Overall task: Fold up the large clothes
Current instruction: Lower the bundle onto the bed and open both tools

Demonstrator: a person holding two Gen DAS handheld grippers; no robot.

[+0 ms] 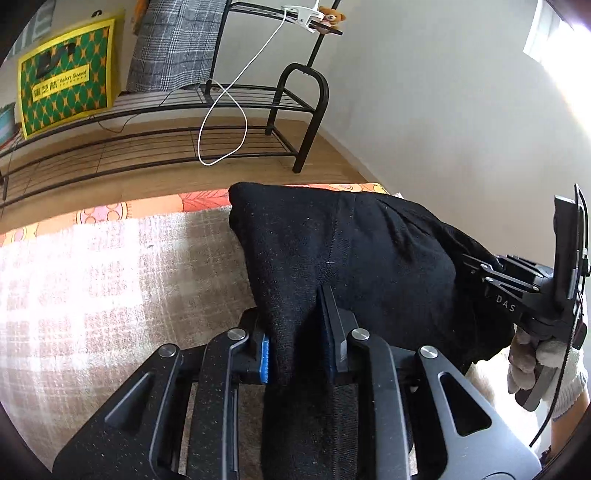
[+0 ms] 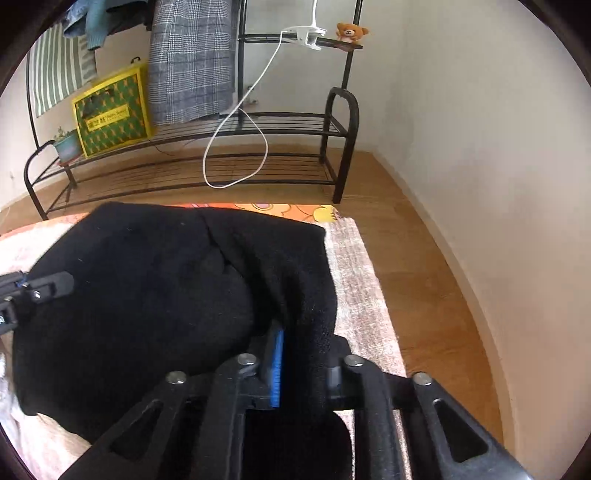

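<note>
Two grippers, left gripper (image 1: 301,332) and right gripper (image 2: 295,354), each clamped on black garment (image 1: 351,251) (over plaid blanket (image 1: 110,277)).

One black knitted garment (image 1: 369,251), two black two-finger grippers (image 1: 303,332) (image 2: 299,354), one black metal rack (image 2: 258,125), one small brown teddy bear (image 2: 351,32), one yellow-and-green patterned bag (image 2: 110,114), one white cable (image 2: 236,122).

L (image 1: 295,332) & R (image 2: 299,354) grippers clamped, angled down.
</note>
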